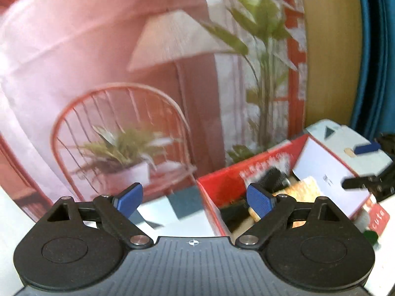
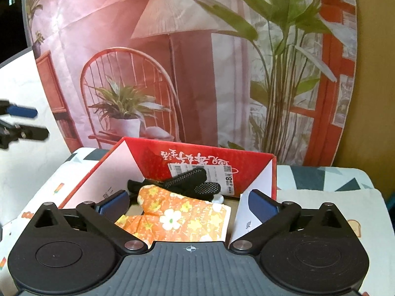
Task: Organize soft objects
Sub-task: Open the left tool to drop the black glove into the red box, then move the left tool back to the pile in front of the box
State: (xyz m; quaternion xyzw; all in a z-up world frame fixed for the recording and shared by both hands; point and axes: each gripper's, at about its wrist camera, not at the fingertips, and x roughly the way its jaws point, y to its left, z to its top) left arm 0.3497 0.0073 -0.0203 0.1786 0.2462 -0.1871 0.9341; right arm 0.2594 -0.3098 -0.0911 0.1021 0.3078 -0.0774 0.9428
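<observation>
Cloth (image 2: 177, 219) with orange flowers lies in the red box (image 2: 197, 157) just ahead of your right gripper (image 2: 188, 203), fingers wide and empty; left gripper (image 1: 195, 198) too.

Red box (image 2: 197, 159); orange floral cloth (image 2: 177, 218); black dotted gloves (image 2: 195, 181)

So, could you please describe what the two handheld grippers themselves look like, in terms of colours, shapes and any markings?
The left gripper and right gripper look identical: a dark grey ribbed body with a small white crosshair mark, two round black discs, black linkage arms with silver pivot pins, and flat blue textured fingertips. No cables, sleeves or hands show in either view.
</observation>
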